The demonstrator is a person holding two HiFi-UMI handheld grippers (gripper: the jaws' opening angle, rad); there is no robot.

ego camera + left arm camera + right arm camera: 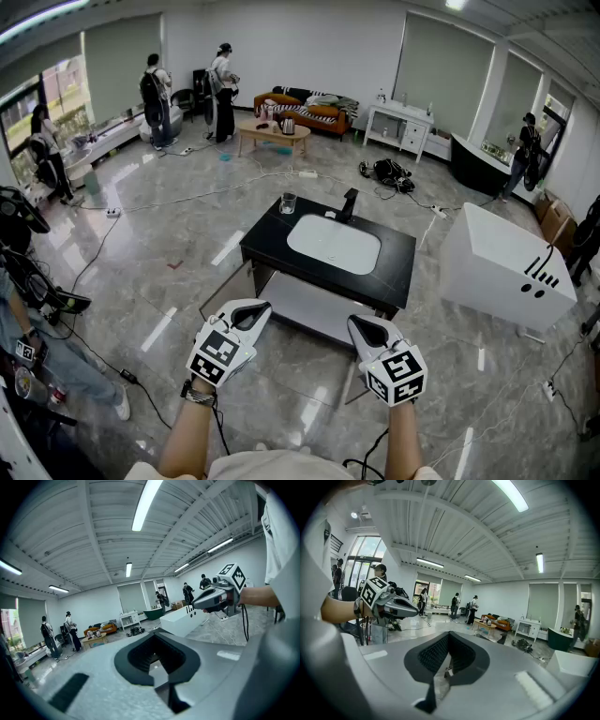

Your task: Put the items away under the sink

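Observation:
A sink unit with a black top and a white basin stands on the floor ahead of me. A clear glass sits on its far left corner, and a black faucet rises behind the basin. Below the top is an open space with a pale shelf. My left gripper and right gripper hover side by side in front of the unit, apart from it. Both are shut with nothing between the jaws. Each gripper view shows the other gripper beside it.
A large white box stands right of the sink unit. Cables trail across the glossy floor. A person is close at my left, with others farther back by a coffee table and sofa.

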